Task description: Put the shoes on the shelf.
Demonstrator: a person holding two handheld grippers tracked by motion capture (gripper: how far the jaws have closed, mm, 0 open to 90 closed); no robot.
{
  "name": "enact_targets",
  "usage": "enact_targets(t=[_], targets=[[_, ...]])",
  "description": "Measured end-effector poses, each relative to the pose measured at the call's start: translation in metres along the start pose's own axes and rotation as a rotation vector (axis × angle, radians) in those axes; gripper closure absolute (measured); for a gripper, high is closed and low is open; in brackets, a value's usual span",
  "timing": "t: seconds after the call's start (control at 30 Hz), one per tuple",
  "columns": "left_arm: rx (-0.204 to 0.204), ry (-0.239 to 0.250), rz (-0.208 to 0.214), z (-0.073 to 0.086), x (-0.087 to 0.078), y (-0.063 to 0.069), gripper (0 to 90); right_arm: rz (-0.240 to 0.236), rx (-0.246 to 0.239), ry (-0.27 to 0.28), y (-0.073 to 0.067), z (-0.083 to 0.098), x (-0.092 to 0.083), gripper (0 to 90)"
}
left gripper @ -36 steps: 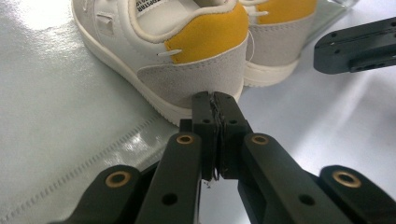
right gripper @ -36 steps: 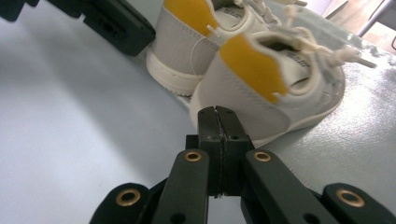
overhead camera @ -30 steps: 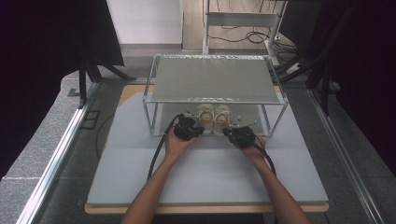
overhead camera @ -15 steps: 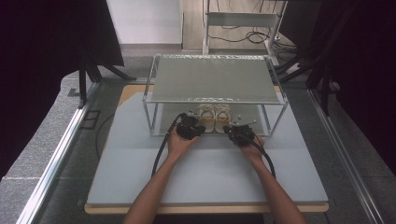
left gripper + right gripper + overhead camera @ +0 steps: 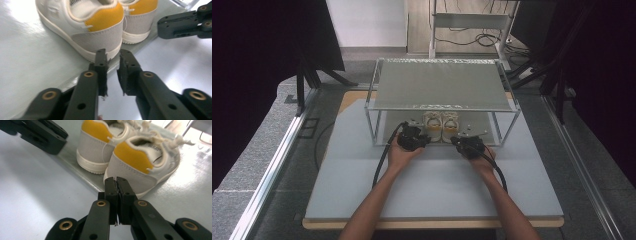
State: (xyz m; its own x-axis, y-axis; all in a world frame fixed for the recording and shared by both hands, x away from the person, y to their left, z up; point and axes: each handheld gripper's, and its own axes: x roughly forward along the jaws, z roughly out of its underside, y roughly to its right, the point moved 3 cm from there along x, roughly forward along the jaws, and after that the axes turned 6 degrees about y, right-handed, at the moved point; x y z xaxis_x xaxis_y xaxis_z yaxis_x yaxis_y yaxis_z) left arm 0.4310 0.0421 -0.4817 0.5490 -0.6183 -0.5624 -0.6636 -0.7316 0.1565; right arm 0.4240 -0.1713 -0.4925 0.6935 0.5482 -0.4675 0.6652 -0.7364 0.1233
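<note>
A pair of cream sneakers (image 5: 441,124) with yellow heel tabs stands on the lower shelf of a metal rack (image 5: 442,85), heels towards me. In the left gripper view the left shoe (image 5: 100,32) is just beyond my left gripper (image 5: 113,55), whose jaws stand a narrow gap apart with nothing between them. In the right gripper view the right shoe (image 5: 140,165) sits just past my right gripper (image 5: 116,180), which is shut and empty. Seen from above, the left gripper (image 5: 413,136) and the right gripper (image 5: 467,145) flank the heels at the shelf's front edge.
The rack's grey top shelf (image 5: 439,90) overhangs the shoes, and its thin posts (image 5: 373,127) stand at the corners. The rack rests on a pale table (image 5: 437,185). Black cables (image 5: 382,160) trail back from both grippers. The other gripper (image 5: 185,22) shows at the left gripper view's upper right.
Both grippers have edged a little forward towards the shoe heels at the lower shelf. The shoes have not moved.
</note>
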Motion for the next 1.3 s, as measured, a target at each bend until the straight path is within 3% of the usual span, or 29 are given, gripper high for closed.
enact_targets(t=[0.13, 0.2, 0.33, 0.37, 0.5, 0.73, 0.83, 0.97, 1.03, 1.17, 1.23, 1.3], targets=[[0.002, 0.023, -0.004, 0.001, -0.012, 0.002, 63.4, -0.026, 0.025, 0.029, -0.001, 0.000, -0.009, 77.8], [0.008, 0.023, 0.007, 0.008, -0.022, 0.008, 55.5, -0.051, 0.009, 0.056, -0.006, 0.004, -0.018, 69.1], [0.025, 0.022, 0.008, 0.016, -0.029, 0.013, 46.4, -0.067, -0.018, 0.074, -0.012, 0.007, -0.029, 63.4], [0.043, 0.018, 0.008, 0.021, -0.034, 0.017, 44.7, -0.058, -0.027, 0.092, -0.014, 0.010, -0.038, 60.3], [0.066, 0.042, 0.009, 0.032, -0.048, 0.024, 41.6, -0.042, -0.030, 0.112, -0.015, 0.017, -0.060, 56.2], [0.056, 0.089, -0.021, 0.057, -0.083, 0.025, 41.2, -0.008, -0.033, 0.133, -0.010, 0.040, -0.102, 50.8], [0.055, 0.079, -0.042, 0.070, -0.092, 0.022, 41.5, -0.006, 0.015, 0.162, -0.008, 0.051, -0.116, 49.8], [0.043, 0.062, -0.054, 0.084, -0.100, 0.014, 40.9, -0.004, 0.022, 0.126, -0.002, 0.065, -0.121, 47.3], [0.018, 0.082, -0.058, 0.091, -0.103, 0.010, 41.0, -0.002, 0.044, 0.119, 0.002, 0.071, -0.122, 47.3], [0.000, 0.051, -0.071, 0.102, -0.100, 0.003, 41.3, 0.022, 0.097, 0.092, 0.007, 0.080, -0.121, 45.2], [-0.021, 0.061, -0.051, 0.102, -0.100, 0.003, 41.5, 0.036, 0.082, 0.079, 0.006, 0.079, -0.120, 43.0], [-0.011, 0.069, -0.053, 0.100, -0.100, 0.004, 41.4, 0.038, 0.078, 0.068, 0.003, 0.080, -0.119, 41.4]])
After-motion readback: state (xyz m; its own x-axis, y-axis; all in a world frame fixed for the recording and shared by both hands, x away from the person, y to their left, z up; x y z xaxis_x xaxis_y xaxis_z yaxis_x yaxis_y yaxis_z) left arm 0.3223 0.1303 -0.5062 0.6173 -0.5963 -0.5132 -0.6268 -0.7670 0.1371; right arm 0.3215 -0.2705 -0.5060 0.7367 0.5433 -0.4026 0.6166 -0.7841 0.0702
